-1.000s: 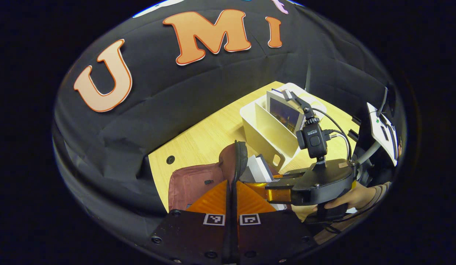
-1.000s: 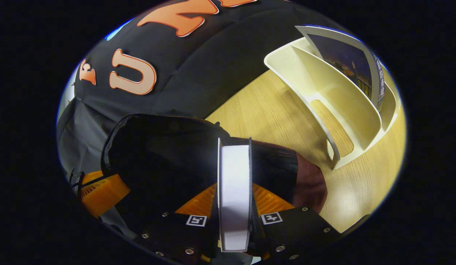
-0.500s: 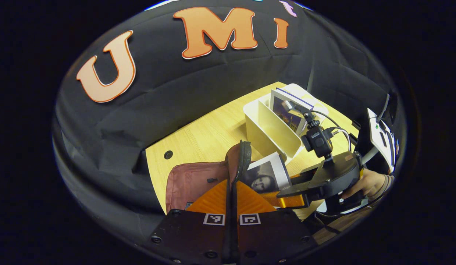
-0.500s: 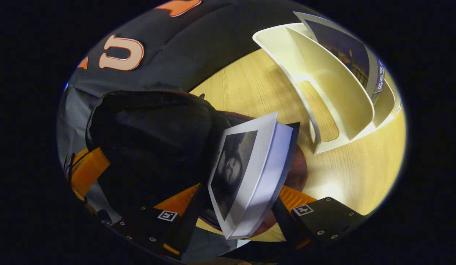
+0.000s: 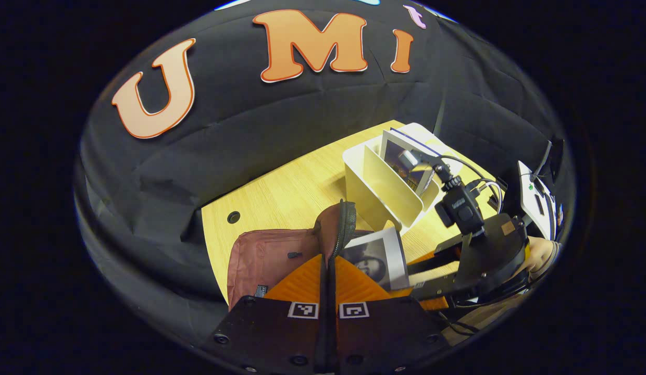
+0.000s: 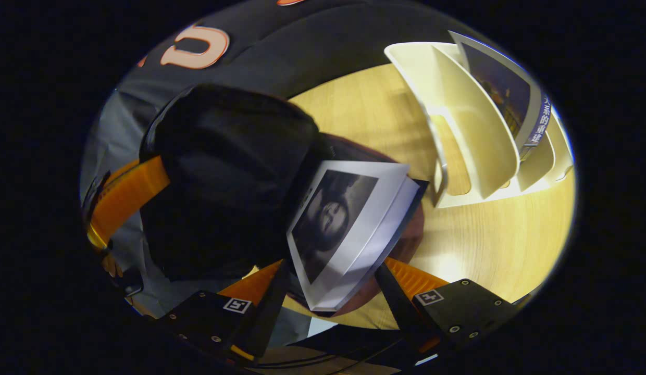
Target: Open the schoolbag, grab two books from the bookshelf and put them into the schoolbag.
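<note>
- The left gripper has its two fingers pressed together, pinching the upright zipper-edged flap of the schoolbag and holding it up.
- The right gripper has its fingers spread wide. A book lies tilted between them, over the bag's mouth; whether either finger touches it cannot be told.
- In the left gripper view, the right gripper appears beside the bag with that book just past its tips. A hand grips its dark body, and a small camera sits on a stalk above it.
- The schoolbag is soft, dusty-red fabric, lying on a pale wooden table. Its interior is a dark hollow, open toward the right gripper.
- The book is a thick, white-edged paperback with a grey, portrait-like cover.
- The bookshelf is smooth cream plastic with curved upright dividers, standing on the table just beyond the bag.
- One book stands in a far slot of the rack, showing a dark, dusk-coloured cover; the nearer slots hold nothing.
- Count: two grippers, one schoolbag, one rack, two books.
- A round hole is in the tabletop near the black cloth wall.
</note>
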Action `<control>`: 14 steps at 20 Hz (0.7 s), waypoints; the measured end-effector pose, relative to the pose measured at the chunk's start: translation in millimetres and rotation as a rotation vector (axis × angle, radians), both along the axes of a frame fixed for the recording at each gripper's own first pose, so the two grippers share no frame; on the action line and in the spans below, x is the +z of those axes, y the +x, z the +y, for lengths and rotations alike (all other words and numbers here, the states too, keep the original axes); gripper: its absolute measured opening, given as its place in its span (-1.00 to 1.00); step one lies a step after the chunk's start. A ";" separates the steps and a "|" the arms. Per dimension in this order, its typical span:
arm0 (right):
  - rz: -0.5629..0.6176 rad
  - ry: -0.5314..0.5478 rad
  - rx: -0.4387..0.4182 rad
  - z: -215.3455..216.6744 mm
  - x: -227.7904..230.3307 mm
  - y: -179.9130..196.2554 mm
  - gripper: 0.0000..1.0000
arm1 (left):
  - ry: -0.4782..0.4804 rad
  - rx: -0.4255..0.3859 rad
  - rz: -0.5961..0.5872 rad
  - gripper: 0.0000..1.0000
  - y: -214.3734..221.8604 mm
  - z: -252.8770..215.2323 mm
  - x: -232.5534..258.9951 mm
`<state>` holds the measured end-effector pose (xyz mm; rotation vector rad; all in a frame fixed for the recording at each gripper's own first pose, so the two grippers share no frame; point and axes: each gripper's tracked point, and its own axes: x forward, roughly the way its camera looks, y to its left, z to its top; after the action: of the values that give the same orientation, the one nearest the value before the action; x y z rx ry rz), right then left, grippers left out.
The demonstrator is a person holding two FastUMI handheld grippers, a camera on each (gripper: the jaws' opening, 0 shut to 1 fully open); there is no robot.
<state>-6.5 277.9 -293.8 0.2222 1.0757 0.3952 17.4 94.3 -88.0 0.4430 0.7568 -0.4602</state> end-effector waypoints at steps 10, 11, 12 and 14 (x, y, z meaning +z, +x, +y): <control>-0.011 -0.008 -0.091 -69.3 32.6 -9.5 0.95 | -0.056 0.036 0.024 -0.98 -3.6 9.1 -12.8; -0.019 -0.001 -0.102 -78.5 39.6 -10.5 0.96 | -0.059 0.035 0.026 -0.99 -3.5 8.7 -14.5; -0.033 0.001 -0.119 -92.6 49.5 -11.8 0.95 | -0.062 0.032 0.031 -0.98 -4.8 6.7 -17.7; -0.072 -0.016 -0.155 -122.8 72.0 -10.0 0.95 | -0.068 0.029 0.040 -0.99 -7.3 4.3 -21.5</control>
<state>-16.5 155.0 -221.8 0.2726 0.9831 0.2536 10.1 98.5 -109.5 0.3598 0.7827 -0.4672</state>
